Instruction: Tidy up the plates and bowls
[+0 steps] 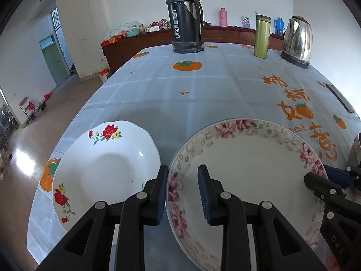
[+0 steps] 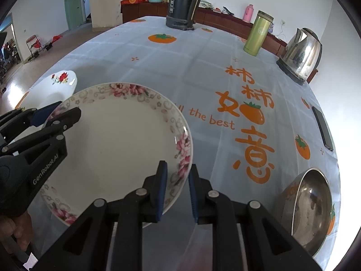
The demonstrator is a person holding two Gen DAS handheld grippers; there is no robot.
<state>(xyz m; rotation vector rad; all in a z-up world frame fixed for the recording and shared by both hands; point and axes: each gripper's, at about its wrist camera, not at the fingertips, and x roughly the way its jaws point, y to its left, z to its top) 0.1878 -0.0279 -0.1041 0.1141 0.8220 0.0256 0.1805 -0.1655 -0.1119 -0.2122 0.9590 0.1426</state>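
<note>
A plate with a pink-flower border [image 1: 248,169] [image 2: 117,140] is held at two opposite sides. My left gripper [image 1: 182,171] [image 2: 67,108] is shut on its left rim, one pad outside and one inside. The right gripper [image 2: 178,166] [image 1: 319,172] is shut on the right rim, which passes between its blue pads. Whether the plate rests on the tablecloth I cannot tell. A white scalloped bowl with red flowers [image 1: 106,171] [image 2: 61,83] sits just left of the plate, near the table's left edge. A steel bowl [image 2: 309,207] [image 1: 355,149] stands to the right of my right gripper.
At the far end stand a black flask [image 1: 185,18], a green tumbler [image 1: 261,37] and a steel kettle [image 1: 297,40]. A dark phone [image 2: 322,128] lies by the right edge. The table [image 1: 158,103] drops to the floor on the left. A hand [image 2: 18,230] grips the left tool.
</note>
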